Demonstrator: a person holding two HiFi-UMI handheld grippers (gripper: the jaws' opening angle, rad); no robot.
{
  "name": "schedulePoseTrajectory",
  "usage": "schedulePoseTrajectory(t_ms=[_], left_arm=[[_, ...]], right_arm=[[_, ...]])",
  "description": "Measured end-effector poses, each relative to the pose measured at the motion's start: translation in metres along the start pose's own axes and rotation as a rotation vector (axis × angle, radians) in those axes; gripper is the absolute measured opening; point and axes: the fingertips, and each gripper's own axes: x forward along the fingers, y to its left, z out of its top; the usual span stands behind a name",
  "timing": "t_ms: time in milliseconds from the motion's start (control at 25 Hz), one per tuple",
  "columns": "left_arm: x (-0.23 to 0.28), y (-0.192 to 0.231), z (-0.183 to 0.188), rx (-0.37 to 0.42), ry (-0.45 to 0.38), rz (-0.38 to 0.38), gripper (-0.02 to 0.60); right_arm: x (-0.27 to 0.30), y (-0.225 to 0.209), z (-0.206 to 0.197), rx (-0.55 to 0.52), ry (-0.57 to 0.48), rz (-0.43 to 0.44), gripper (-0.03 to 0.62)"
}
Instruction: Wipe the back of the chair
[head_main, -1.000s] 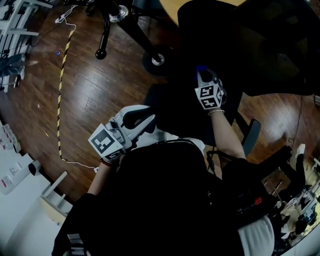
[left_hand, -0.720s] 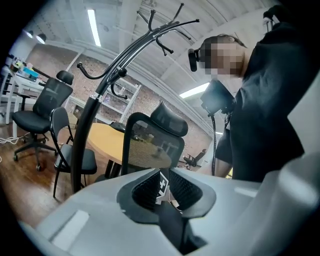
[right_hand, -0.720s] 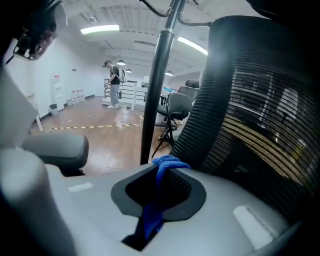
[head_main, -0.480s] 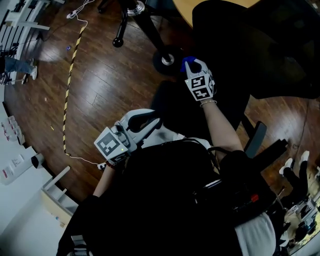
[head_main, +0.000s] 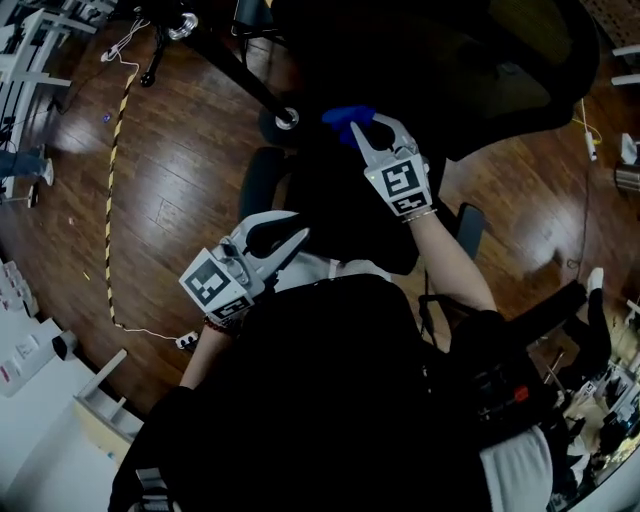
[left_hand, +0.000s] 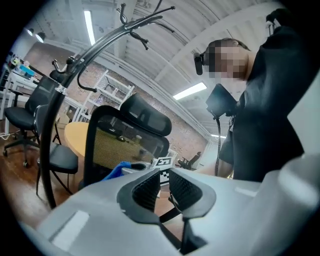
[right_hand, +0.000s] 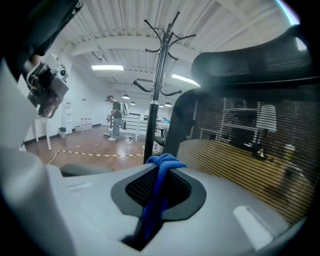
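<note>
Bright blue on the cloth, set against black cross-hatched pads in the pale grey shell of the right tool. Same pale grey shell and black cross-hatched pads on the left tool. Black-and-white square markers on both cubes. Black frame and black see-through mesh, finely lined across, on the chair back. Dark brown glossy planks for the floor, crossed by yellow-and-black striped tape. Black for the coat rack. Pale yellow wood for the round counter. Black for the person's clothing.
</note>
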Motion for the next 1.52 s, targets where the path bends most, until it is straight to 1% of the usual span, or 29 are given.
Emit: schedulePoseTrajectory(t_ms=[160, 240, 320, 400, 480, 640, 760, 840, 960, 1120, 1200, 1280, 1360, 1520], left_arm=[[0.045, -0.036, -0.017, -0.003, 0.007, -0.043, 0.061], [0.069, -0.052, -0.025, 0.037, 0.024, -0.056, 0.061], [0.087, -0.058, -0.033, 0.083, 0.053, -0.047, 0.061], [0.097, -0.056, -0.04, 0.085, 0.058, -0.025, 0.061], [0.101, -0.047, -0.043, 0.059, 0.037, 0.007, 0.061], [0.09, -0.02, -0.044, 0.045, -0.001, 0.116, 0.061], [0.074, -0.005, -0.047, 0.018, -0.025, 0.178, 0.061], [0.064, 0.002, -0.047, 0.005, -0.032, 0.206, 0.061], [0.057, 0.012, -0.045, 0.007, -0.029, 0.227, 0.061], [0.041, 0.023, -0.041, 0.006, -0.015, 0.221, 0.061], [0.031, 0.028, -0.044, 0.0, 0.006, 0.208, 0.061], [0.02, 0.037, -0.047, -0.008, 0.023, 0.197, 0.061], [0.01, 0.049, -0.048, -0.015, 0.034, 0.188, 0.061], [-0.005, 0.082, -0.037, 0.0, 0.056, 0.163, 0.061]], right_arm=[[-0.078, -0.034, -0.066, 0.002, 0.118, -0.054, 0.028], [-0.119, -0.054, -0.106, -0.016, 0.204, -0.077, 0.028], [-0.153, -0.073, -0.145, -0.043, 0.299, -0.087, 0.028], [-0.177, -0.088, -0.178, -0.075, 0.375, -0.083, 0.028], [-0.188, -0.099, -0.203, -0.098, 0.427, -0.075, 0.028], [-0.184, -0.12, -0.247, -0.116, 0.531, -0.07, 0.028], [-0.172, -0.124, -0.273, -0.153, 0.625, -0.057, 0.028], [-0.162, -0.124, -0.282, -0.198, 0.681, -0.047, 0.028], [-0.145, -0.126, -0.294, -0.236, 0.734, -0.038, 0.028], [-0.126, -0.118, -0.301, -0.359, 0.808, -0.025, 0.028], [-0.117, -0.109, -0.301, -0.395, 0.835, -0.021, 0.028], [-0.101, -0.101, -0.299, -0.39, 0.828, -0.023, 0.028], [-0.079, -0.091, -0.292, -0.353, 0.801, -0.042, 0.028], [-0.021, -0.073, -0.269, -0.288, 0.753, -0.066, 0.028]])
